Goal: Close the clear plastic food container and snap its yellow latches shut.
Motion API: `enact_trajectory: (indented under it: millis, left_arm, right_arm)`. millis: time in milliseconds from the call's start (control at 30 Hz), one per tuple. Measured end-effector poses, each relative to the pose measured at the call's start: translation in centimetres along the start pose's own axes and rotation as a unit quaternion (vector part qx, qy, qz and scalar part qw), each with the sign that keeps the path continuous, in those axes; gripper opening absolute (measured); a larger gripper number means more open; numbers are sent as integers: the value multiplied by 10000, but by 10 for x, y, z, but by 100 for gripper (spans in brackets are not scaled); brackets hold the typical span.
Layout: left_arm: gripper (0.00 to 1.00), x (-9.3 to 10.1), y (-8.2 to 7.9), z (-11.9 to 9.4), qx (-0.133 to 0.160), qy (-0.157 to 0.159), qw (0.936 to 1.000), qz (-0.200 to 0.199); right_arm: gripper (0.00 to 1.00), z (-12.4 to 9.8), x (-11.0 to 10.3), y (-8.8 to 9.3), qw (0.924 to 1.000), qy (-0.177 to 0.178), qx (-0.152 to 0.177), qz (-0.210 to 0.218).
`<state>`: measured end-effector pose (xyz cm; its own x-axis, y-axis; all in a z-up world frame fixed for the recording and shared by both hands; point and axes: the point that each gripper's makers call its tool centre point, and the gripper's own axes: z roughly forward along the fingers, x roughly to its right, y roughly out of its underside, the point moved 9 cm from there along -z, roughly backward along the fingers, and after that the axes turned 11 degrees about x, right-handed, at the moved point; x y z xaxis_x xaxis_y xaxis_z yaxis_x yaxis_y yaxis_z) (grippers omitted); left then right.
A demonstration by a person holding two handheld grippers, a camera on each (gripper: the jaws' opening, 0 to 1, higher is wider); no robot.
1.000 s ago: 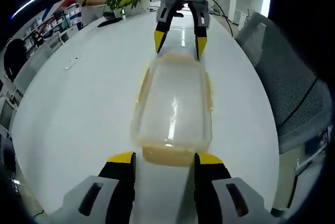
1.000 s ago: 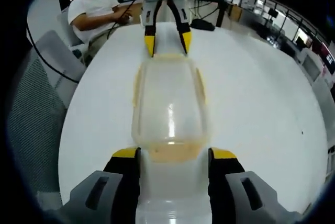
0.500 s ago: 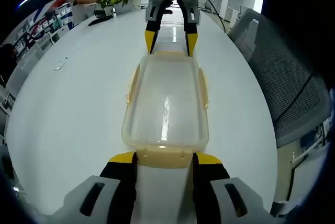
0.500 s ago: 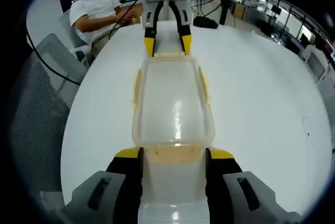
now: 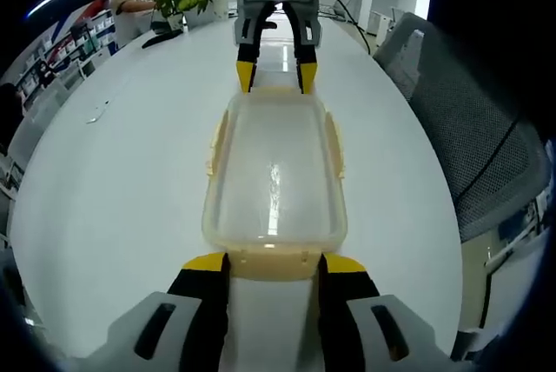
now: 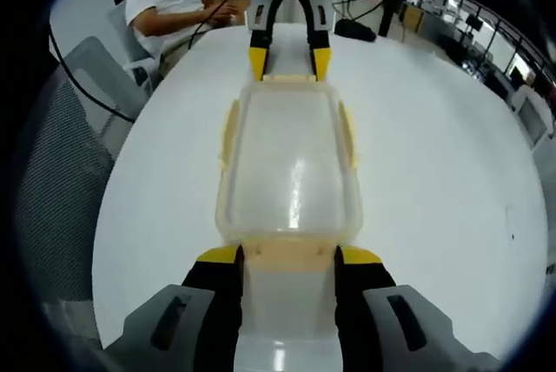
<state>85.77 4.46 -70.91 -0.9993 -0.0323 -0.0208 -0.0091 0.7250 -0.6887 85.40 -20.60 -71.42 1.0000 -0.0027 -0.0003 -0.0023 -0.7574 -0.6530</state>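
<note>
In the left gripper view, the clear container (image 5: 274, 176) lies on the white table (image 5: 122, 189) with its long axis running straight away from the left gripper (image 5: 268, 265), whose yellow-tipped jaws stand apart on either side of the near end latch (image 5: 269, 261). At the far end the right gripper (image 5: 270, 76) faces back, its jaws likewise spread beside the opposite short end. The lid appears seated on the box, and the side latches (image 5: 215, 142) stick outward along the long edges, seemingly not yet folded down. In the right gripper view the same layout is mirrored: the right gripper (image 6: 287, 259) straddles its own end latch (image 6: 287, 253) with jaws apart, and the left gripper (image 6: 289, 57) sits at the far short end. Each gripper is thus nearest to one end latch, straight ahead of its fingers, so the coming press likely falls along the container's length, while the side latches lie off to either side between the two grippers.
</note>
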Motion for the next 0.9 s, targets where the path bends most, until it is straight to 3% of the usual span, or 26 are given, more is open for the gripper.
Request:
enact_trajectory:
  millis: [467,900]
  left_arm:
    - [31,2,1,0,75,-81,9999,-121]
    - [31,2,-3,0,-33,-72,9999,-145]
  right_arm:
    - [34,0,-2,-3,10000,5,-20,-24]
    - [33,-2,-1,-4,10000,-4,-22,-23]
